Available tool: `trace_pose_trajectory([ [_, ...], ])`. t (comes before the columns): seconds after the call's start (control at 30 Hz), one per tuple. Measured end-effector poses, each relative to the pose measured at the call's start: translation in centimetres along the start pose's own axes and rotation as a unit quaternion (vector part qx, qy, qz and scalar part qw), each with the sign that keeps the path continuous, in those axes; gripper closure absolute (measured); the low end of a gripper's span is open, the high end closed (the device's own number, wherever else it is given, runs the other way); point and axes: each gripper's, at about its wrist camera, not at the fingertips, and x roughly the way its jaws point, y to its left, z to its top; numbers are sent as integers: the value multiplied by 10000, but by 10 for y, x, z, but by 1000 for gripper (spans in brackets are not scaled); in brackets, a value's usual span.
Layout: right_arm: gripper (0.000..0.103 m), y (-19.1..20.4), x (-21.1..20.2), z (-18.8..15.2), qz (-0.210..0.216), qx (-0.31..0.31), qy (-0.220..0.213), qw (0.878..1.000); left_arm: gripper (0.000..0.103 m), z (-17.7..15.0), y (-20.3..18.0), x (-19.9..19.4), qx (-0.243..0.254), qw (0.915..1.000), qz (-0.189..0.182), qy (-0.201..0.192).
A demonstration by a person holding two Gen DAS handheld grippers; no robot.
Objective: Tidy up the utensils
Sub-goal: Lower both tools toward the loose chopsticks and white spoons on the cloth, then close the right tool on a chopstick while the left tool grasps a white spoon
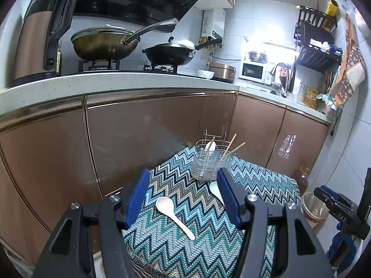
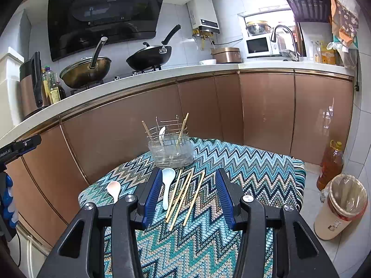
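Near table's far edge, just before wire caddy (image 2: 171,148): loose chopsticks (image 2: 183,197), blue spoon (image 2: 166,186), pink spoon (image 1: 172,214). Light, stiff, slippery; pinch mid-handle. Left claw (image 1: 183,197), right claw (image 2: 187,194) half-open, empty.

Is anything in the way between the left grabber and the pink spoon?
Nothing visible is. The left gripper hangs open above the zigzag cloth, and the pink spoon lies bare on the cloth right between and below its fingers. The white spoon lies off to the side.

Left claw (image 1: 183,180), right claw (image 2: 189,180) agape
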Motion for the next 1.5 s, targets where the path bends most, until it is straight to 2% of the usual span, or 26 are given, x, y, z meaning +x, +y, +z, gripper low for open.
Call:
trace_pose_trajectory([
  [0.4, 56, -4, 15, 5, -47, 28, 191, 9998, 44, -2, -6, 33, 95, 9991, -186, 368],
  [0.57, 56, -5, 40, 11, -76, 29, 557, 9984, 45, 0, -15, 67, 150, 9957, -458, 787],
  [0.67, 57, -5, 65, 15, 8, 28, 950, 9955, 45, -1, -19, 94, 68, 9915, -648, 1125],
  [0.77, 61, -5, 93, 18, 147, 42, 1329, 9910, 45, -6, -23, 130, -33, 9856, -803, 1491],
  [0.9, 69, -7, 137, 18, 330, 180, 1837, 9823, 45, -18, -23, 189, -261, 9736, -952, 2057],
  [0.97, 79, -7, 163, 17, 482, 257, 2115, 9758, 45, -25, -24, 218, -370, 9672, -1034, 2292],
  [1.13, 89, -4, 237, 10, 645, 289, 2828, 9566, 45, -39, -27, 283, -466, 9537, -1173, 2731],
  [1.37, 90, 4, 311, -7, 668, 190, 3606, 9301, 48, -58, -29, 341, -604, 9362, -1380, 3176],
  [1.5, 90, 4, 331, -15, 580, 120, 3792, 9234, 49, -63, -28, 360, -706, 9296, -1445, 3317],
])
